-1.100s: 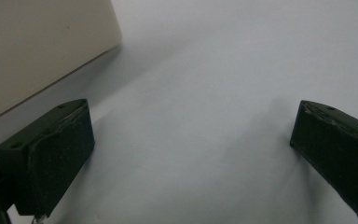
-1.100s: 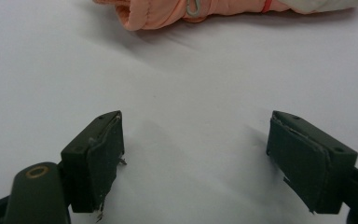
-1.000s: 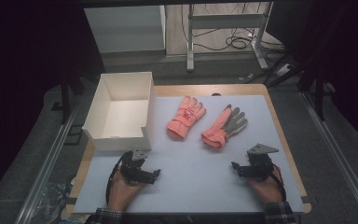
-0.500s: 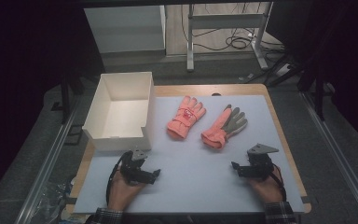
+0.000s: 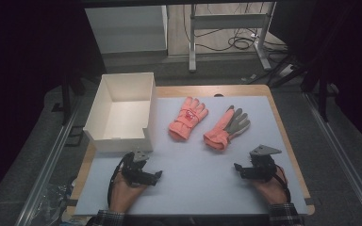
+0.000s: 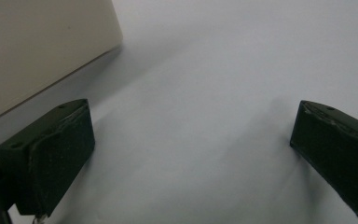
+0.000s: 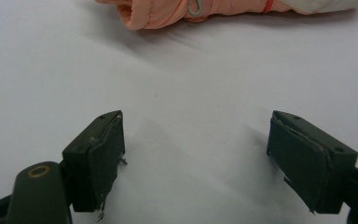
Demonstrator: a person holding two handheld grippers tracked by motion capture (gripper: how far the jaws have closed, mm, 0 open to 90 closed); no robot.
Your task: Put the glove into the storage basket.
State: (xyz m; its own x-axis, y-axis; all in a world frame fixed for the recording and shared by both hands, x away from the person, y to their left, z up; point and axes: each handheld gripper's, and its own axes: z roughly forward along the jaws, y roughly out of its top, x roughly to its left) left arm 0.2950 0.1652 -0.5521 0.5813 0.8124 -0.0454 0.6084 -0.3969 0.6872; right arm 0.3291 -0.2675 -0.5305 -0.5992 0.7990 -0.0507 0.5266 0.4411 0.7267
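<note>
Two salmon-pink gloves lie flat on the white mat (image 5: pixel 198 188). The left glove (image 5: pixel 187 117) shows its back; the right glove (image 5: pixel 227 127) shows a grey palm. In the right gripper view the right glove's cuff (image 7: pixel 168 11) lies at the top edge. My left gripper (image 5: pixel 156 175) rests low on the mat near the front left, open, with nothing between its fingers (image 6: pixel 51 154). My right gripper (image 5: pixel 238 168) rests at the front right, a short way in front of the right glove, open and empty too. A white box (image 5: pixel 122 110) stands at the left, and its wall (image 6: pixel 37 46) rises beside my left gripper.
The box is open-topped and holds nothing. The mat covers a wooden table (image 5: pixel 290 141) whose edge shows at the right. Behind the table are a white cabinet (image 5: pixel 127 28), a metal stand (image 5: pixel 226 23) and cables on the floor (image 5: pixel 240 42).
</note>
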